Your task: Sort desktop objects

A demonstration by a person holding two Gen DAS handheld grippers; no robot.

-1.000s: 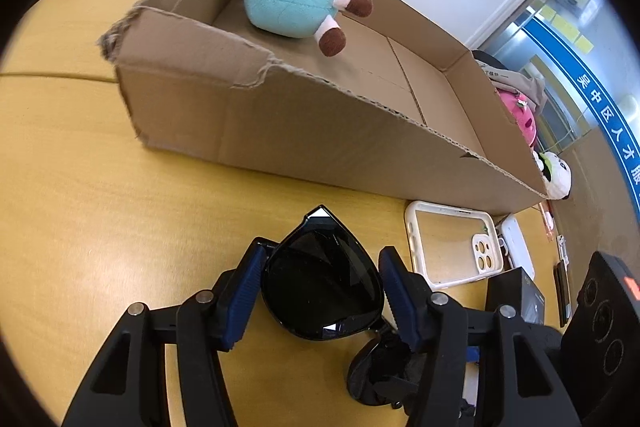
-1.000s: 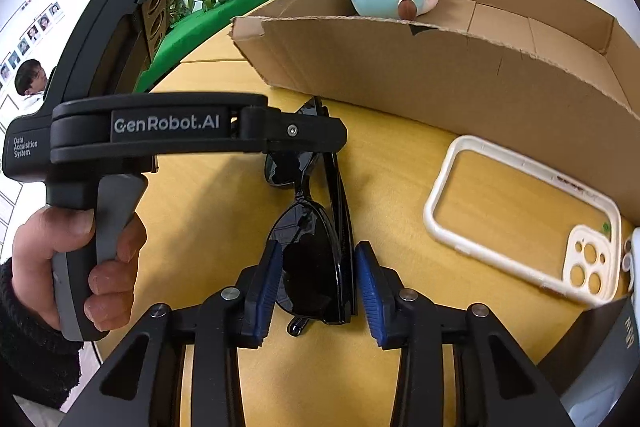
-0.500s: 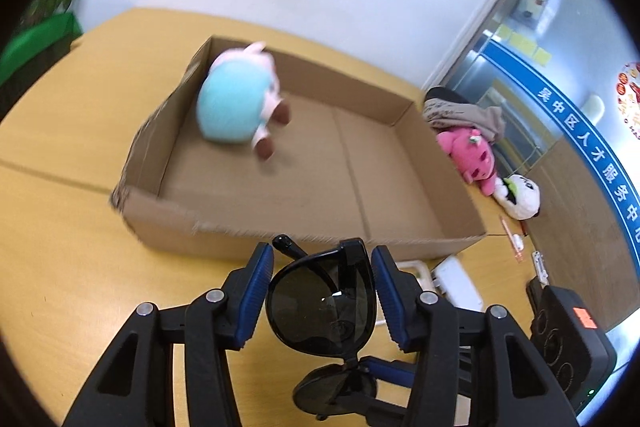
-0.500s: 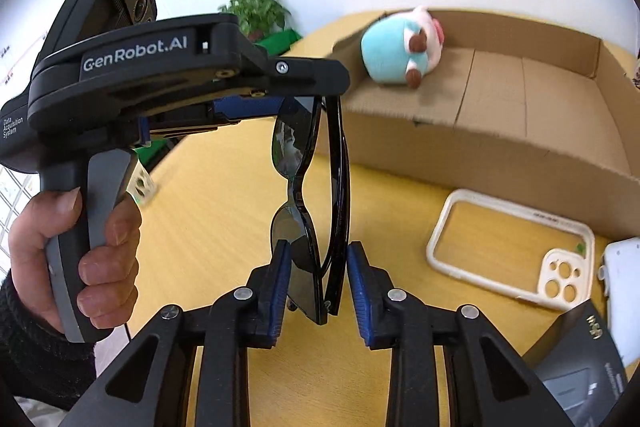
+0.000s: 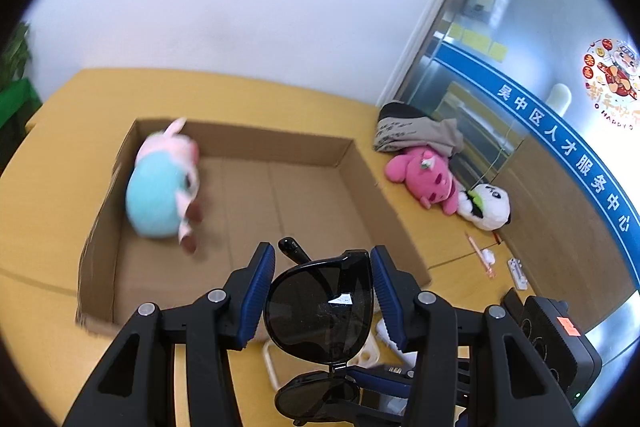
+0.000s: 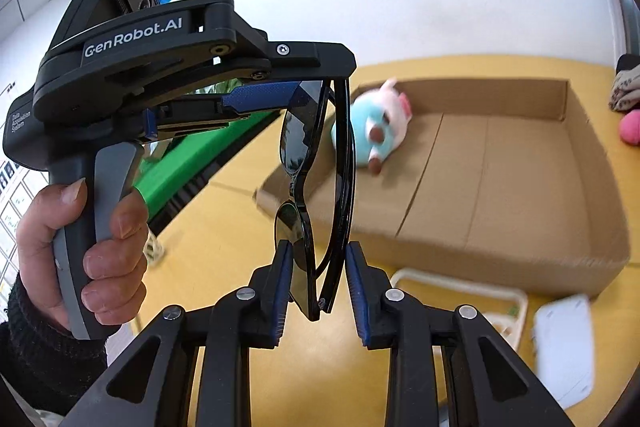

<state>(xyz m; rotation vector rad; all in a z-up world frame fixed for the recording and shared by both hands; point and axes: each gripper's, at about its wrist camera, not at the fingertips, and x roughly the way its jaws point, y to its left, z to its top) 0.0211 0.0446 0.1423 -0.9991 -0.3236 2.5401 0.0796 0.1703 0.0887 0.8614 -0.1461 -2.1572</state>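
I hold a pair of black sunglasses (image 5: 320, 311) in the air with both tools, above the yellow table (image 5: 60, 187) and just in front of the near wall of the cardboard box (image 5: 360, 171).

My left gripper (image 5: 322, 299) is closed down on one lens, its blue pads (image 5: 256, 299) pressed against the two sides of the frame. The other lens hangs below, toward the bottom of the left view, where the tips of my right tool reach it.

My right gripper (image 6: 318, 283) stands a little wider than the folded glasses: the lens end sits between its blue pads (image 6: 282, 279), close to the left one, with a small gap showing on the right. From these views I cannot tell whether it truly grips or only brackets the frame. In the right view the glasses hang edge-on, temple arms folded, from my left tool down to my right one, and my left hand (image 6: 80, 239) is wrapped round the grey handle.

Inside the box a blue and pink plush toy (image 5: 160, 191) lies against the left wall. To the right of the box, on the table, rest a pink plush (image 5: 424, 179) and a white panda plush (image 5: 488, 207), touching each other. A white phone case (image 6: 460, 295) lies on the table below the glasses, beside the box.
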